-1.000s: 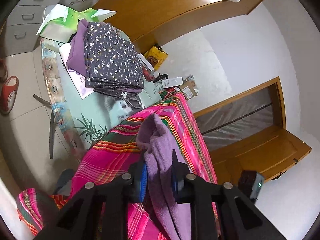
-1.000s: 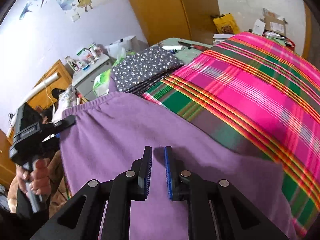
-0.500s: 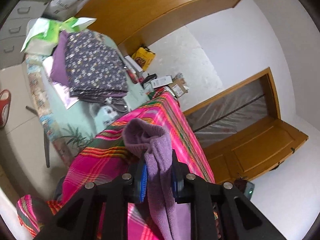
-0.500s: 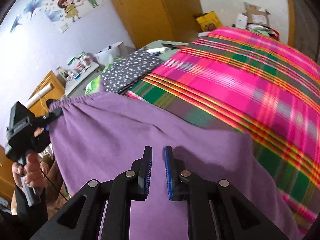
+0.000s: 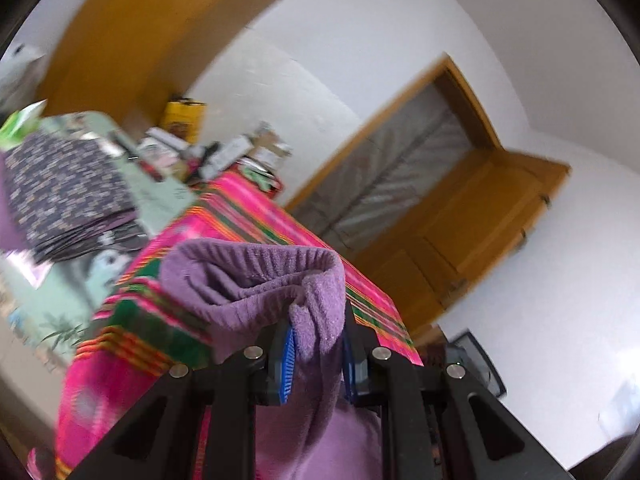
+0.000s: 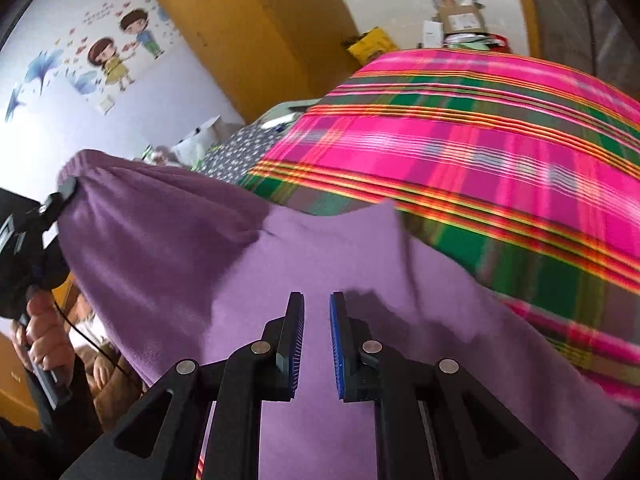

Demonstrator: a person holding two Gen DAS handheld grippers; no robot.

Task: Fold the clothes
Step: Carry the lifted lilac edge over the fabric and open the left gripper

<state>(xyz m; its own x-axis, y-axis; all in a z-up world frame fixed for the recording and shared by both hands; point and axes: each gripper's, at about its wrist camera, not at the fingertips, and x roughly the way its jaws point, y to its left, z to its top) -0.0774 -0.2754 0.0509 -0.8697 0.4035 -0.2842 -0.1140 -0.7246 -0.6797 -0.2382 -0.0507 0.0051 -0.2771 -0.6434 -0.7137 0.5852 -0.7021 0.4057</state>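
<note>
One soft purple fleece garment with a ribbed elastic waistband (image 5: 256,280), centre of the left wrist frame. One bright pink, green and orange plaid cloth (image 6: 480,152), filling the right of the right wrist frame. One folded stack of dark grey fabric with small pale flowers (image 5: 64,192), at left. One yellow carton (image 5: 182,118), upper left. Two black two-finger grippers with blue ribbed pads: one (image 5: 316,352), the other (image 6: 317,344). One bare hand (image 6: 42,336), lower left, around a black handle. One wall sticker of two cartoon children (image 6: 120,50), upper left.
</note>
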